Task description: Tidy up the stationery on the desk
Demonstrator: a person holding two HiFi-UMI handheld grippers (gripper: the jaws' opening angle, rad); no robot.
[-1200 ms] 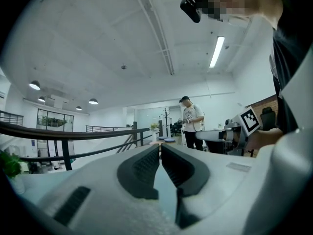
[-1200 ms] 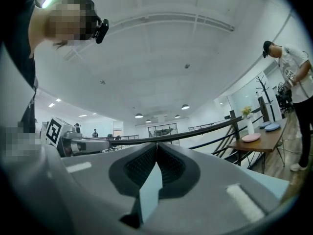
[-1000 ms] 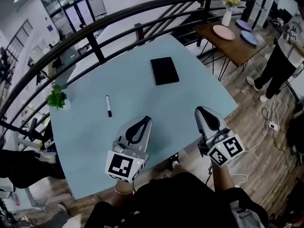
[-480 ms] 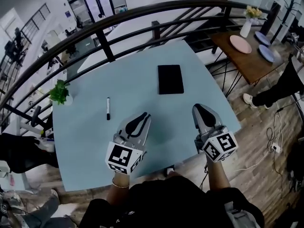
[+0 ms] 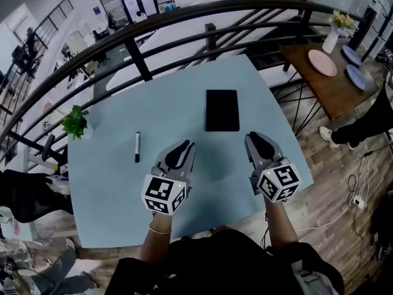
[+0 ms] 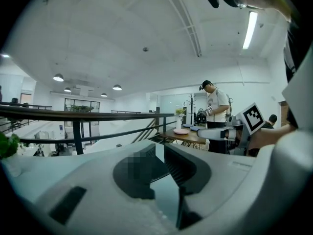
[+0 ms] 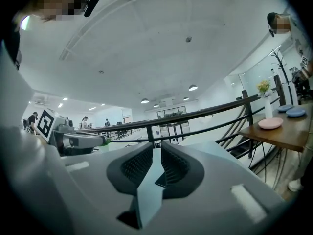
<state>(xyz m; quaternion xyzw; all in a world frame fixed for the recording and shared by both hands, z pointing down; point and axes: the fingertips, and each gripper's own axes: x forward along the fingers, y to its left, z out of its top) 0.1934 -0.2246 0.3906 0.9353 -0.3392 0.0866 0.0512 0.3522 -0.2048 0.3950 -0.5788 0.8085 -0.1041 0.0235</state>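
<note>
A black notebook (image 5: 221,110) lies closed and flat on the pale blue desk (image 5: 110,189), past the middle and slightly to my right. Its long edges run straight away from me and its cover is plain and dark. A slim marker (image 5: 137,147) lies flat on my left, a little nearer to me. Its barrel is white, with the black end toward me. The two lie well apart.

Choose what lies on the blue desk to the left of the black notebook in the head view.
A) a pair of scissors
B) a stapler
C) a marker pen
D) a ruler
C: a marker pen lies on the desk left of the black notebook. No scissors, stapler or ruler shows there.
</note>
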